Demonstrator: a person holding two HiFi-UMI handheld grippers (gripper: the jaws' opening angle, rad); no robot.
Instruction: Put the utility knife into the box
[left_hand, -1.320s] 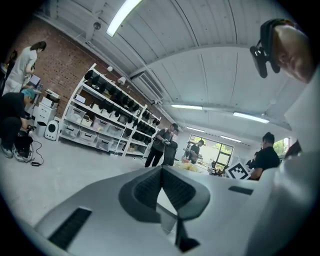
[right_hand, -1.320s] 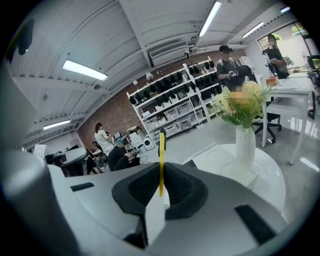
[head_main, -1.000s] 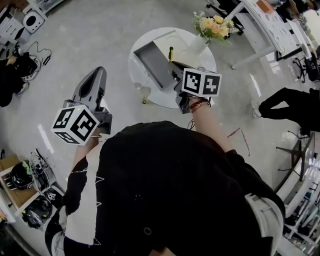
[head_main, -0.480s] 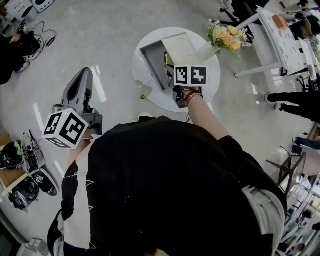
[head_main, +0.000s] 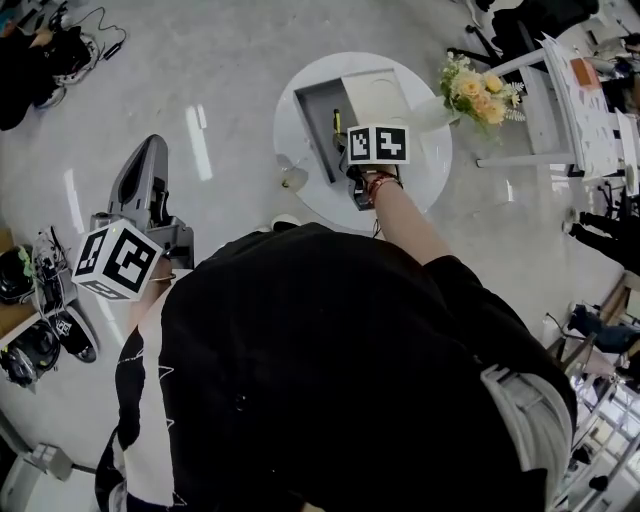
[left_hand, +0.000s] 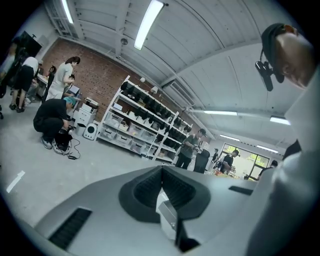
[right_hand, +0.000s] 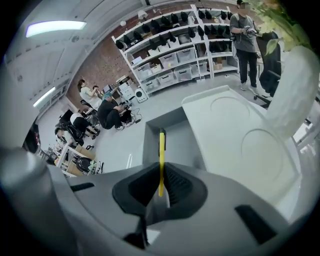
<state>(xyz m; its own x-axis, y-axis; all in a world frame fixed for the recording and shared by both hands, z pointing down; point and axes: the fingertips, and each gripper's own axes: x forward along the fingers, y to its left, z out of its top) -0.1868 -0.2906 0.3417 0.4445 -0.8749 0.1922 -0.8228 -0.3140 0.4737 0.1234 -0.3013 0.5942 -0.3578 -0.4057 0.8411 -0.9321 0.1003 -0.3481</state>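
A slim yellow utility knife (right_hand: 161, 150) sticks out from my right gripper (right_hand: 161, 175), which is shut on it. The knife hangs over the inside of the open grey box (right_hand: 175, 137), whose white lid (right_hand: 235, 130) lies folded back to the right. In the head view the box (head_main: 318, 108) sits on a round white table (head_main: 410, 180), with the knife (head_main: 338, 122) over it and the right gripper (head_main: 346, 140) mostly under its marker cube. My left gripper (head_main: 150, 152) is held over the floor at the left, away from the table. It is shut and empty (left_hand: 162, 170).
A white vase of flowers (head_main: 470, 88) stands at the table's right edge, close beside the lid (right_hand: 295, 95). A white desk (head_main: 560, 90) is further right. Helmets and gear (head_main: 35, 340) lie on the floor at left. People stand by shelves (left_hand: 145, 130) in the room.
My right gripper has carried the knife from the table's near side to over the box. The left gripper stays out at the left, shut.
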